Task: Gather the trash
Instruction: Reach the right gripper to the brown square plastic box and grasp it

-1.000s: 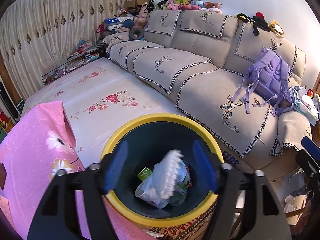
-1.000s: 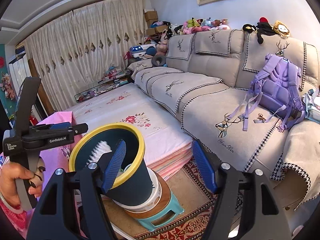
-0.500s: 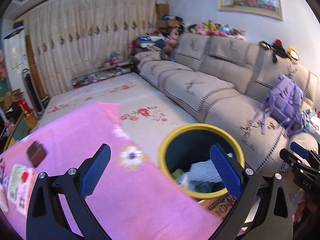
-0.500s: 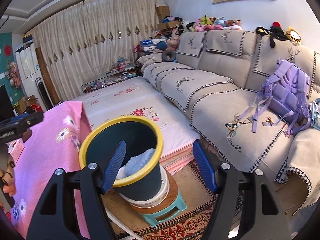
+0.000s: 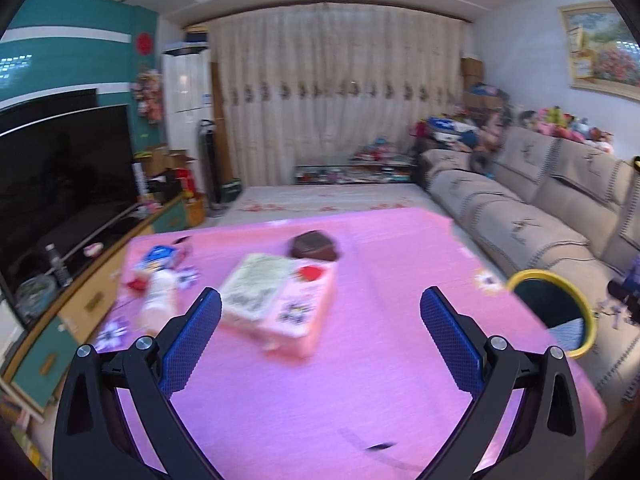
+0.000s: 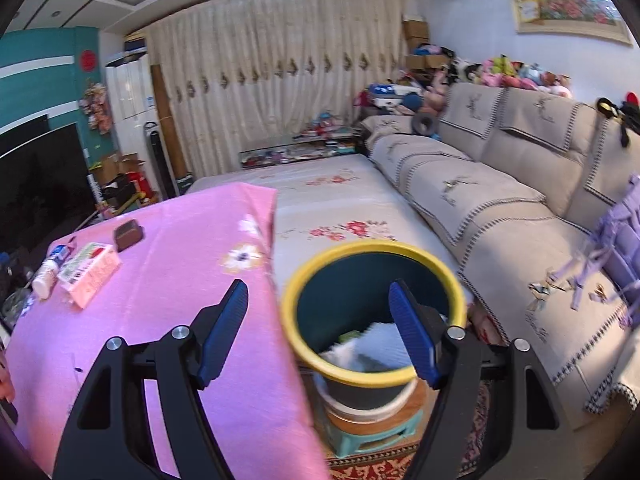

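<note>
A dark bin with a yellow rim (image 6: 374, 248) stands on a stool beside the pink-clothed table and holds white trash (image 6: 380, 340); it also shows at the right of the left wrist view (image 5: 548, 276). On the table lie a pink box (image 5: 280, 300), a white bottle (image 5: 158, 292) with a blue wrapper behind it, and a dark brown object (image 5: 314, 245). My left gripper (image 5: 320, 328) is open and empty above the table, near the box. My right gripper (image 6: 320, 320) is open and empty over the table edge and bin.
A grey sofa (image 6: 500, 208) runs along the right with a purple backpack (image 6: 616, 236). A floral mattress (image 6: 340, 196) lies behind the bin. A television (image 5: 60, 176) on a cabinet stands left of the table. A patterned rug (image 6: 380, 468) lies under the stool.
My left gripper has swung left from above the bin to over the table, facing the box and bottle. My right gripper has turned left, bringing the bin and table into view.
</note>
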Available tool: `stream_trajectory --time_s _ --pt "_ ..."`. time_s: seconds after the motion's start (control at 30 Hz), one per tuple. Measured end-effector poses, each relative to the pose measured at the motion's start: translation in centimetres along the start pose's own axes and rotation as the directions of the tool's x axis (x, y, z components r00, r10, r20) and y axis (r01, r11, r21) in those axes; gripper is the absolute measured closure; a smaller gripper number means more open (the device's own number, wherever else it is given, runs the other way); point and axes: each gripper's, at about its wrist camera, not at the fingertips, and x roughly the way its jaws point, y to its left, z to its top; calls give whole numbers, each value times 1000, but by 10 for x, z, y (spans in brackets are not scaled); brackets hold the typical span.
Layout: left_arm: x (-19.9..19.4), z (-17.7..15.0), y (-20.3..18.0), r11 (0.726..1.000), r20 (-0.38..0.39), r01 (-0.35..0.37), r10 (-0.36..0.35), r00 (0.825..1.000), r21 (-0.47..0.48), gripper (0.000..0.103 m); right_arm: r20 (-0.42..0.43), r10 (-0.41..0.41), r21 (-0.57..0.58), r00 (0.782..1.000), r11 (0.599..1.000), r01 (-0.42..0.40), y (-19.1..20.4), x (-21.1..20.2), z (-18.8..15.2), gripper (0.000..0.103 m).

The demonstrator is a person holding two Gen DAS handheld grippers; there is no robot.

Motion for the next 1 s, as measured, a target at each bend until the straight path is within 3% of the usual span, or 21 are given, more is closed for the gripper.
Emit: stream_trajectory --time_s 0.2,0.37,0.47,0.67,0.87,1.0 --pt "-1 -46 79 989 -64 -124 119 991 -75 5 12 108 -91 994 990 -106 64 10 19 34" --pt "9 -70 124 974 -116 -177 161 980 -140 5 -33 196 -162 980 966 -199 119 25 28 34" --pt "8 -77 143 963 -105 -175 156 982 -206 5 -62 226 -176 972 956 -234 149 34 29 34" --pt "-1 -72 138 953 -65 -198 188 980 -229 5 -133 289 -203 948 928 -311 213 71 28 33" --pt "-6 -61 128 952 -33 -211 209 977 -220 5 -214 350 -185 912 902 -390 261 136 59 33" --pt "-11 -59 125 950 -16 -221 223 975 -218 5 -265 349 -225 899 884 -409 290 176 76 33"
